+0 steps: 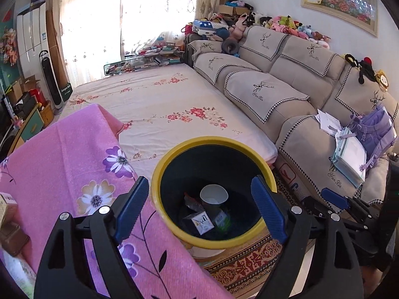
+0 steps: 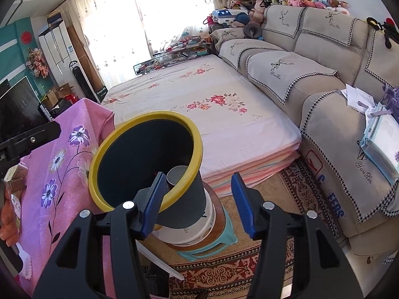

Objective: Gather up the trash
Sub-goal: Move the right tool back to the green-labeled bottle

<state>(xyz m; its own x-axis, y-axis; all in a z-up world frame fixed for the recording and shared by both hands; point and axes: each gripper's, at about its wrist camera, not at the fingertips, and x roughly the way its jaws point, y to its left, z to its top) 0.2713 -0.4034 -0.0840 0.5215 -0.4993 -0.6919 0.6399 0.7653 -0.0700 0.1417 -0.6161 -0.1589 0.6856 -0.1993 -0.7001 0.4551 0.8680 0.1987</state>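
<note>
A black trash bin with a yellow rim (image 1: 159,174) stands beside a table under a pink flowered cloth (image 1: 62,154). Inside lie a white paper cup (image 1: 214,194), a small carton (image 1: 202,221) and wrappers (image 1: 222,220). My left gripper (image 1: 199,182) hangs over the bin's mouth, jaws wide open, nothing between the pads. My right gripper (image 1: 334,198) is off to the bin's right. In the right wrist view the right gripper (image 2: 198,177) is open close to the bin's rim (image 2: 159,114) and near wall, holding nothing. The cup (image 2: 175,174) shows just past the rim.
The bin rests on a white bucket (image 2: 189,229) on a stool over a patterned carpet (image 1: 249,261). A low bed with a floral sheet (image 1: 162,104) lies behind it. To the right is a beige sofa (image 1: 299,74) with a purple backpack (image 1: 374,129). Boxes (image 1: 12,236) sit on the table's left edge.
</note>
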